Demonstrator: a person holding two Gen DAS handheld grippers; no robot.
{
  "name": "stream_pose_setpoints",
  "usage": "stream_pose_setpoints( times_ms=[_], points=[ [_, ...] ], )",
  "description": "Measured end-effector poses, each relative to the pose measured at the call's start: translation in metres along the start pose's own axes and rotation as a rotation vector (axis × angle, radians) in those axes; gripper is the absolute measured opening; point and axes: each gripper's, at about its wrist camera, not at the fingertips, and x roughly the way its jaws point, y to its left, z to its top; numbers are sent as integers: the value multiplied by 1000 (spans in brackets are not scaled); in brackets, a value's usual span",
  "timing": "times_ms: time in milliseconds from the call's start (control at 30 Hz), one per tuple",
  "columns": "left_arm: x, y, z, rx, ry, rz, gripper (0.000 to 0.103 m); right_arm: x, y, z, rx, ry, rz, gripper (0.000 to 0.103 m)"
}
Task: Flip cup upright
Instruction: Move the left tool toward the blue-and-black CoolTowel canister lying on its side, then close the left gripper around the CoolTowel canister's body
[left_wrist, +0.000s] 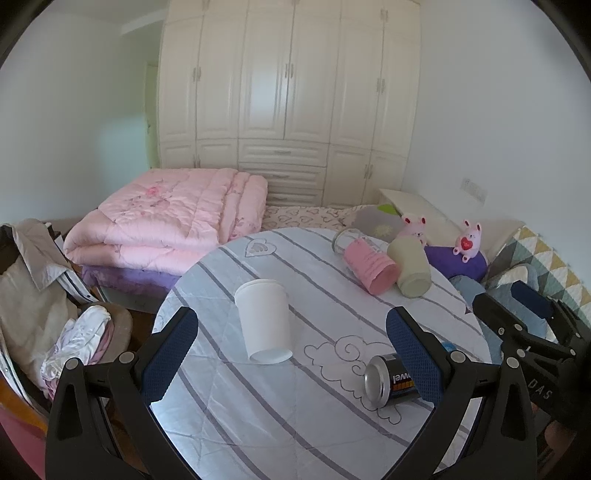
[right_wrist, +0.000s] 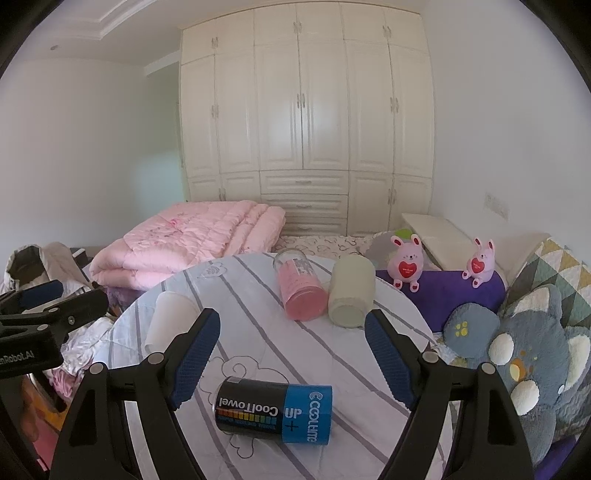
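Observation:
A white paper cup (left_wrist: 264, 321) lies on its side on the round table (left_wrist: 229, 413), rim toward the far side; it also shows at the left in the right wrist view (right_wrist: 166, 321). A pink cup (left_wrist: 371, 264) (right_wrist: 301, 291) and a cream cup (left_wrist: 410, 271) (right_wrist: 349, 291) lie on their sides at the table's far right. A black and blue can (left_wrist: 389, 380) (right_wrist: 275, 413) lies on its side near the front. My left gripper (left_wrist: 291, 354) is open, straddling the white cup from behind. My right gripper (right_wrist: 291, 358) is open above the can.
A folded pink quilt (left_wrist: 166, 225) lies on the bed behind the table. Clothes (left_wrist: 44, 295) pile on a chair at the left. Plush toys (right_wrist: 406, 264) and cushions (right_wrist: 532, 362) crowd the right side. The table's edge curves close on both sides.

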Motion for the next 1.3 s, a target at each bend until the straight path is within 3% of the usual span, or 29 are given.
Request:
stream_pose_setpoints(
  times_ms=[300, 633, 867, 1300],
  points=[
    [8, 3, -3, 22, 39, -3, 103, 3, -2, -1, 4, 10, -8, 82],
    [18, -21, -5, 86, 82, -39, 103, 5, -14, -1, 29, 21, -18, 82],
    [25, -44, -8, 207, 109, -75, 103, 4, -21, -4, 52, 34, -25, 82],
    [40, -79, -7, 307, 164, -114, 103, 7, -50, -10, 108, 55, -37, 82]
  ],
)
